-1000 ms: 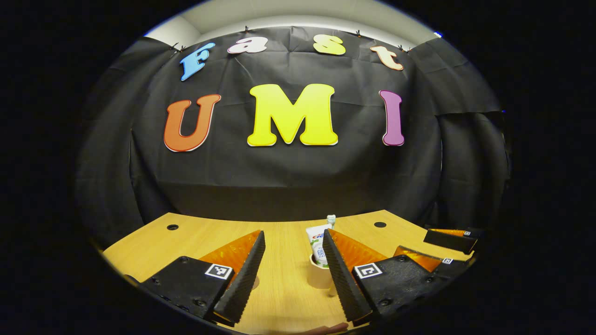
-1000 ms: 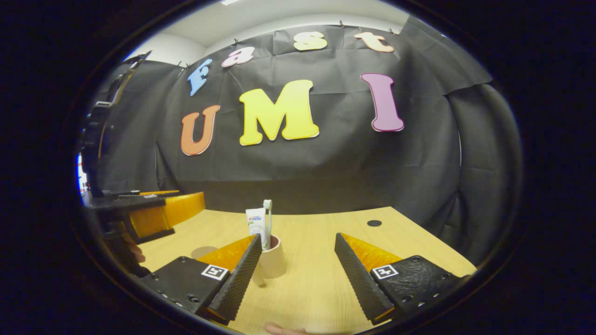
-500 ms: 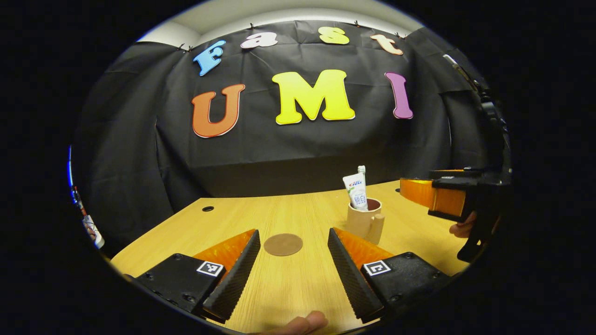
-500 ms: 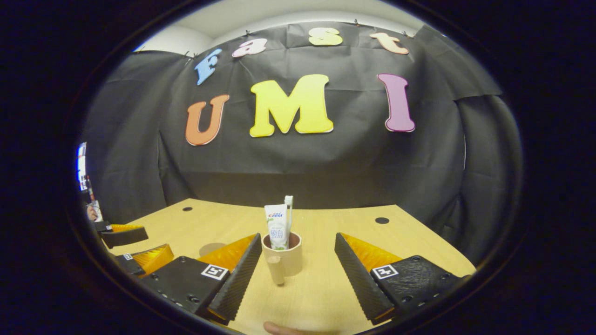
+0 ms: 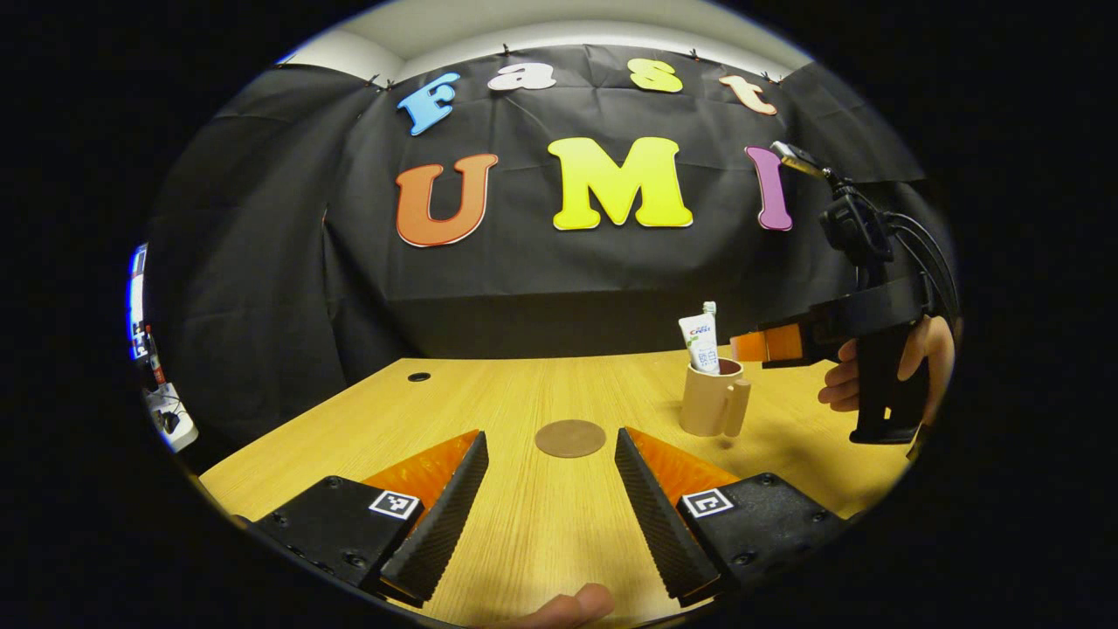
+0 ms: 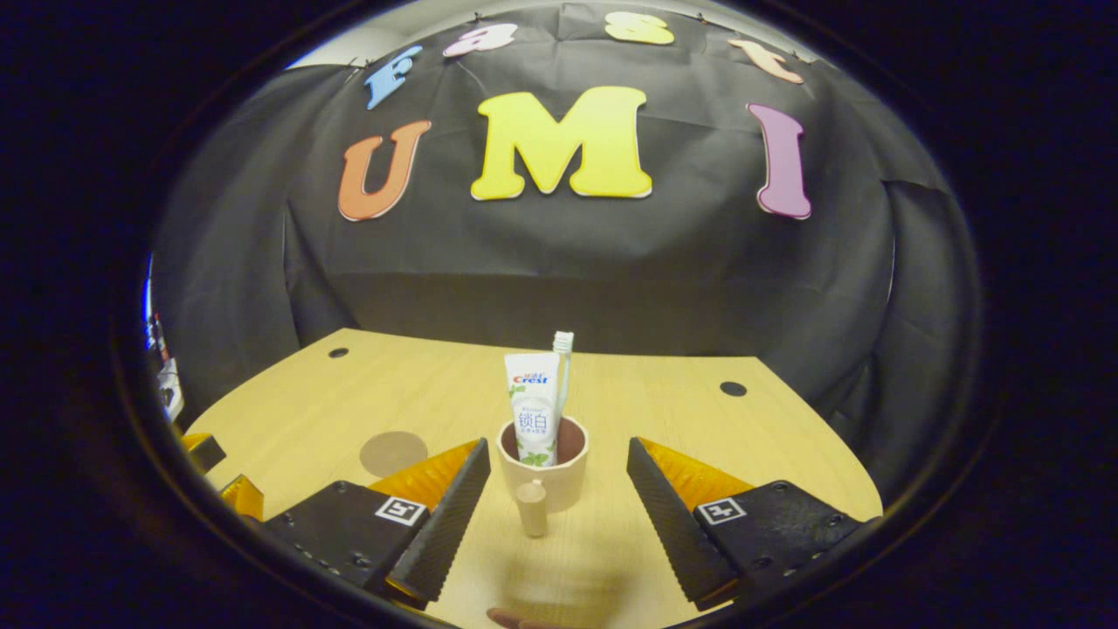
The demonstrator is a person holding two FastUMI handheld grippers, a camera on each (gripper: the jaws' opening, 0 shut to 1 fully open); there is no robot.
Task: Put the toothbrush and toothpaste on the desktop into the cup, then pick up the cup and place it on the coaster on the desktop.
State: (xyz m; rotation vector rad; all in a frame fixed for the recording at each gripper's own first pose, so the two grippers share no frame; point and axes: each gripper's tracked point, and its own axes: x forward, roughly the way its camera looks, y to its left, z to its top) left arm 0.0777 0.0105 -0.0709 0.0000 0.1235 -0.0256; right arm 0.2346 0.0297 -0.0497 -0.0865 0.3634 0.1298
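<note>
Cup: a beige mug standing upright on the wooden desktop, low in the centre of the right gripper view, its handle turned toward the camera; in the left gripper view it stands at right of centre.
Toothpaste: a white tube standing upright in the cup, rising well above the rim; also seen in the left gripper view.
Toothbrush: upright in the cup just beside the tube, its bristled head above the tube's top.
Coaster: a round brown disc flat on the desktop, centre of the left gripper view, apart from the cup and to its left; in the right gripper view it lies at lower left.
Left gripper: fingers spread wide apart at the bottom of its own view, nothing between them, the coaster beyond the gap.
Right gripper: fingers spread wide apart at the bottom of its own view, the cup's handle in the gap between them, neither finger touching the cup; at the right edge of the left gripper view a hand holds it just beside the cup.
</note>
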